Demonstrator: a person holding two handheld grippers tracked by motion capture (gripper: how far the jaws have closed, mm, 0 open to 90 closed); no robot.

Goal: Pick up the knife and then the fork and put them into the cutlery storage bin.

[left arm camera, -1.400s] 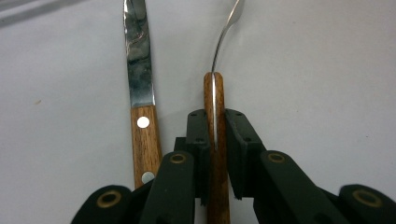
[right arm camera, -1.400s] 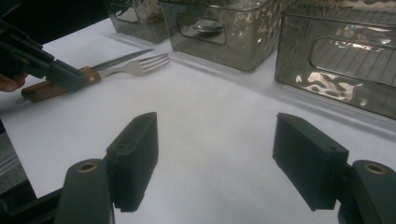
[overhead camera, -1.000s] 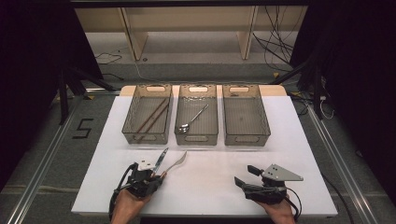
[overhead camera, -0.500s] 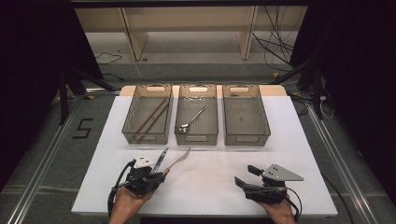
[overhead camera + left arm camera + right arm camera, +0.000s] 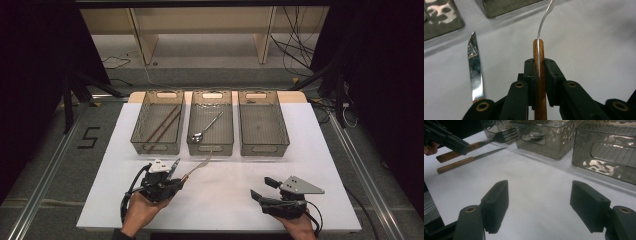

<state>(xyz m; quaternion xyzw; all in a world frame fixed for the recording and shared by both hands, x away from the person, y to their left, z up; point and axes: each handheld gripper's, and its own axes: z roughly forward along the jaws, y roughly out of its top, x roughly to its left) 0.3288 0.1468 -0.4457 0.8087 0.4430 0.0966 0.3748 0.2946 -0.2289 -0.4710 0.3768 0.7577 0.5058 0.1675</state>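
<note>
White table (image 5: pixel 320 150); on it three bins (image 5: pixel 210 126) and a knife (image 5: pixel 475 72)

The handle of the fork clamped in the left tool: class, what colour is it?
Reddish-brown wood; the wooden-handled metal fork shows it best in the left gripper view.

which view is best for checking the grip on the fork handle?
Left gripper view: the left gripper has both pads clamped on the fork at its wooden handle, seen close up. The right gripper view shows the fork side-on, tines plain, the grip partly hidden. The high view shows it small, with no pad detail.
</note>
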